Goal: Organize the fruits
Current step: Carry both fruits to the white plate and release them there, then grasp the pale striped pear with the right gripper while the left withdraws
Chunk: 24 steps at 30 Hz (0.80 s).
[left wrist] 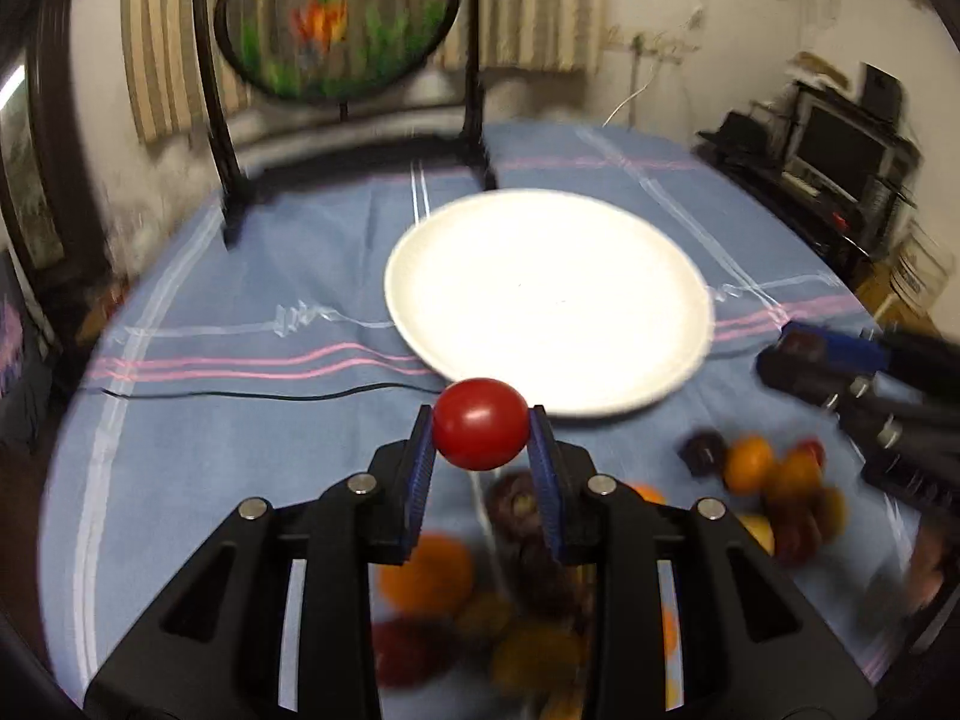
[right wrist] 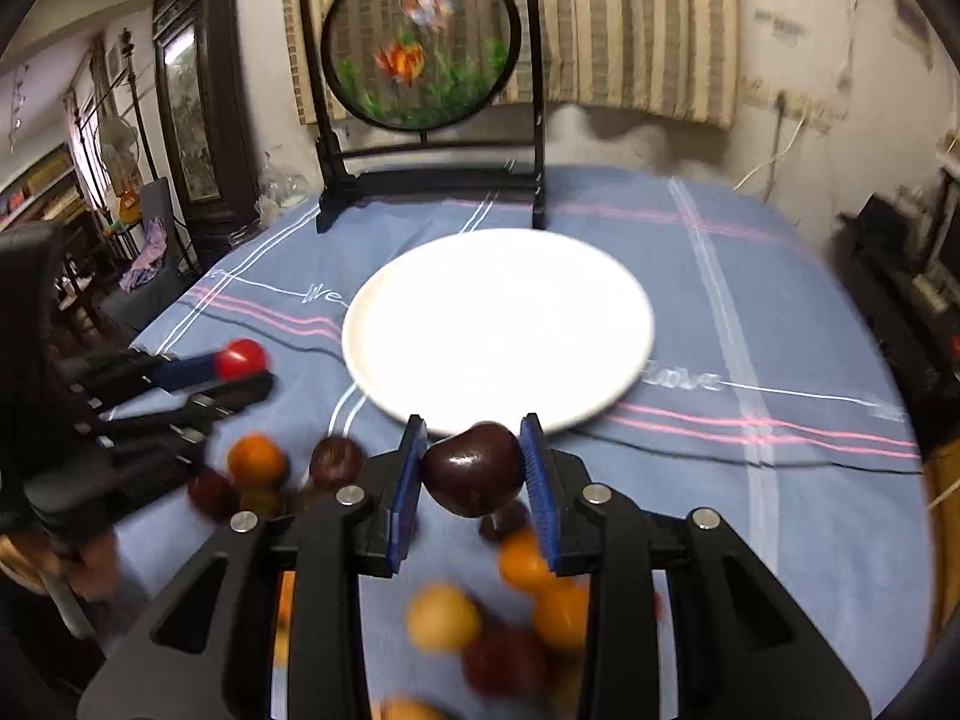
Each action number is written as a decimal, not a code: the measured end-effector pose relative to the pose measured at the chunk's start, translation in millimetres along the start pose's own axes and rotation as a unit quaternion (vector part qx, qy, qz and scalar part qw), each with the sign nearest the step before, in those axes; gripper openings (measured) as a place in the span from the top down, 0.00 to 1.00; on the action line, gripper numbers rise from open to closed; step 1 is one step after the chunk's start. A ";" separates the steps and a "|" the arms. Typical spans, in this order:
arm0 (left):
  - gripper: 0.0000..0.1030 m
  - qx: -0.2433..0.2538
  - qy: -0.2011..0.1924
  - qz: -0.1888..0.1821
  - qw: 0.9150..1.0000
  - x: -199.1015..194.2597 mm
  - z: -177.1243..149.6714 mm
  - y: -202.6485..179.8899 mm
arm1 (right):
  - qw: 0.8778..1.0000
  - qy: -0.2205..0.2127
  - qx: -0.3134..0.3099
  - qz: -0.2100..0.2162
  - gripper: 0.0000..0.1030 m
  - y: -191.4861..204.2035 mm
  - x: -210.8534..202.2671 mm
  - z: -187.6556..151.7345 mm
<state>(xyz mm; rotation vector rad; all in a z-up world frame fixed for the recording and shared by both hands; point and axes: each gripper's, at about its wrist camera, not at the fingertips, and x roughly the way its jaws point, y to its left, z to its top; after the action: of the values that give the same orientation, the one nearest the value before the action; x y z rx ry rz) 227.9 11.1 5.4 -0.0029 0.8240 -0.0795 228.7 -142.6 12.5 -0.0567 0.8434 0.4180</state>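
Note:
My left gripper [left wrist: 481, 427] is shut on a small red fruit [left wrist: 480, 423], held above the blue cloth just short of the white plate [left wrist: 480, 252]. In the right wrist view the same left gripper [right wrist: 246, 369] shows at the left with the red fruit [right wrist: 241, 357]. My right gripper [right wrist: 474, 468] is shut on a dark purple fruit [right wrist: 471, 468], also near the plate's [right wrist: 420, 300] front rim. In the left wrist view the right gripper [left wrist: 780, 354] comes in from the right. Below both lie several loose fruits [right wrist: 444, 618], orange, yellow and dark red.
A round painted screen on a black stand [right wrist: 420, 48] rises behind the plate. A black cable [left wrist: 270, 393] crosses the striped blue tablecloth [left wrist: 240, 276]. More blurred fruits [left wrist: 774, 480] lie at the right. Furniture and shelves surround the table.

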 end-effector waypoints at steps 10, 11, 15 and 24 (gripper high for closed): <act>0.69 -0.043 0.066 0.022 0.997 86.7 44.8 6.7 | 0.994 0.057 0.072 -0.063 0.35 -46.9 96.3 46.6; 0.68 -0.050 0.067 0.021 0.996 88.2 45.4 9.3 | 0.994 0.044 0.077 -0.064 0.35 -48.3 92.2 46.2; 0.34 -0.045 0.052 0.026 0.997 74.8 42.7 12.6 | 0.995 0.031 0.079 -0.055 0.35 -52.5 73.5 43.0; 0.17 -0.015 0.012 0.044 0.999 1.2 13.8 15.9 | 0.995 0.025 0.082 -0.044 0.35 -53.7 2.1 5.1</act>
<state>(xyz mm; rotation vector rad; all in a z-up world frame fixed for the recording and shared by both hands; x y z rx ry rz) 240.0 26.5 13.4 0.0067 0.8489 0.0149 254.0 -190.1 8.2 0.0476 0.9179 0.2639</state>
